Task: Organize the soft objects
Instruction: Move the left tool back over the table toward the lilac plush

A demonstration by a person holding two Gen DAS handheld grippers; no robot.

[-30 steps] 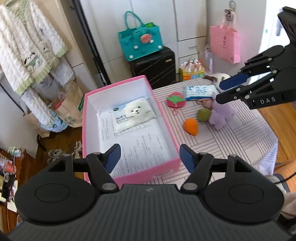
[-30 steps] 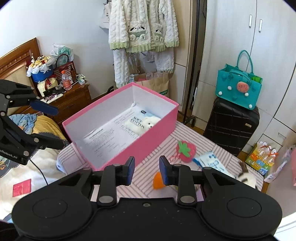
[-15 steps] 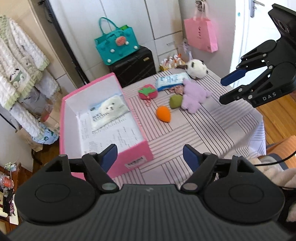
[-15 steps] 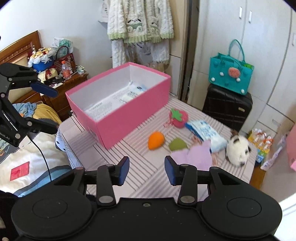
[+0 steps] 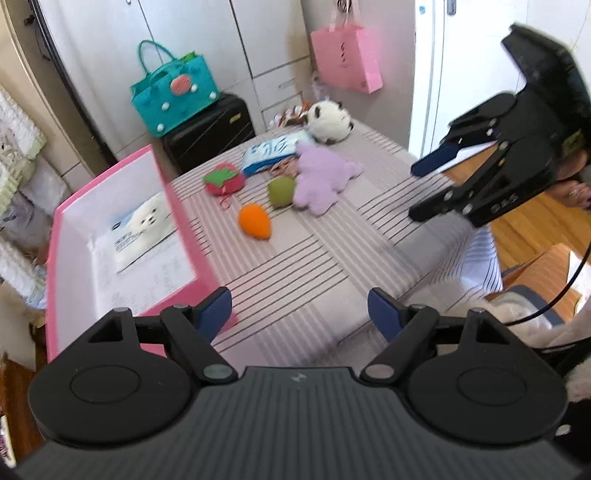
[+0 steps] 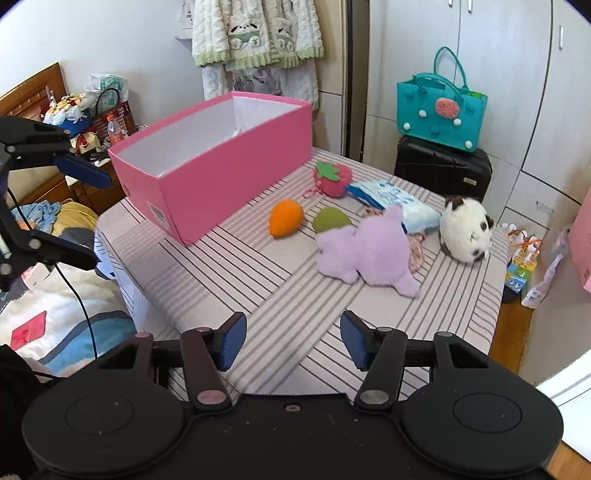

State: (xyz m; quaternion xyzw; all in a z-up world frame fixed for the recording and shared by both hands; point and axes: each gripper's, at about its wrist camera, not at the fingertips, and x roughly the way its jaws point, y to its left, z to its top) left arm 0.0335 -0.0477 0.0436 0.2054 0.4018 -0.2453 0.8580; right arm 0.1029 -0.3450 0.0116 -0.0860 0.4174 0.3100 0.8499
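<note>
A pink box [image 5: 110, 236] [image 6: 221, 166] stands at the table's left side with a soft cotton pack [image 5: 144, 225] inside. On the striped cloth lie a purple plush [image 6: 365, 251] [image 5: 321, 181], an orange carrot toy [image 6: 284, 218] [image 5: 255, 221], a green toy [image 6: 330, 219] [image 5: 280, 190], a strawberry toy [image 6: 332, 179] [image 5: 223, 179], a blue tissue pack [image 6: 391, 197] [image 5: 273, 149] and a white panda plush [image 6: 465, 229] [image 5: 328, 120]. My left gripper [image 5: 299, 314] is open and empty over the near table edge. My right gripper [image 6: 293, 341] is open and empty, short of the purple plush.
A teal bag [image 6: 439, 107] sits on a black suitcase [image 6: 443, 170] behind the table. A pink bag [image 5: 347, 59] hangs on the cabinet. Clothes [image 6: 255, 33] hang behind the box. A bed [image 6: 55, 295] lies left of the table.
Both grippers have pulled back and away from the box, so the toys came into view. The right gripper's jaws have opened wider. Nothing on the table moved.
</note>
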